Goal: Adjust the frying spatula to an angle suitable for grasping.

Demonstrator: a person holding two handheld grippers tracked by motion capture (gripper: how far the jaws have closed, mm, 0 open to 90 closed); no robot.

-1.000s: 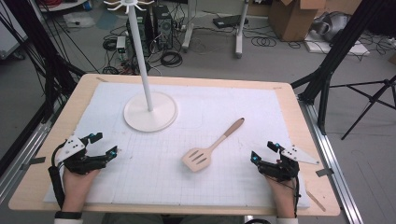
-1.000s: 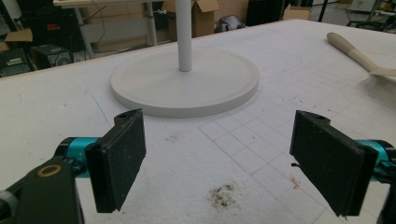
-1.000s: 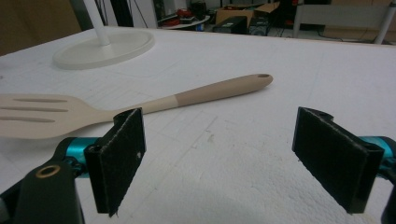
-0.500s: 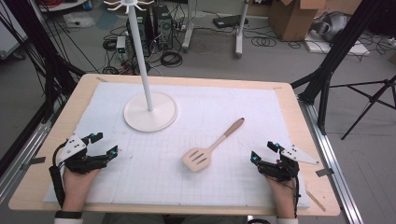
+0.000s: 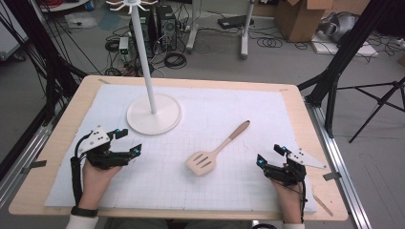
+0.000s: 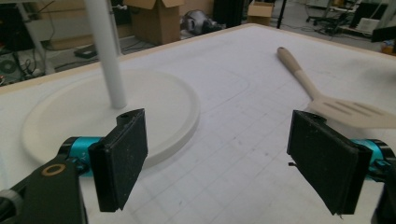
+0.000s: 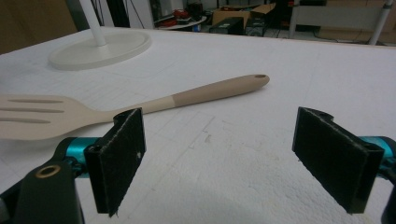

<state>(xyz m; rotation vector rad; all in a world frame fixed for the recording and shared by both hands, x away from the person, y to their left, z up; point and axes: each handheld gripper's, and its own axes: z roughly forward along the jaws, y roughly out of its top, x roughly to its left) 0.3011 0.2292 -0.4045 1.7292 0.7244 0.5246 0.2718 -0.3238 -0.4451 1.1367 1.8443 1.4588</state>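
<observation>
Nothing has moved: one slotted spatula lies on the worktop between two claws, left claw and right claw, both released and empty. One white stand sits behind.

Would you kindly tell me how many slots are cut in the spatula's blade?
3. They run side by side along the blade of the spatula, which lies on the white mat between the two grippers, handle pointing to the far right.
</observation>
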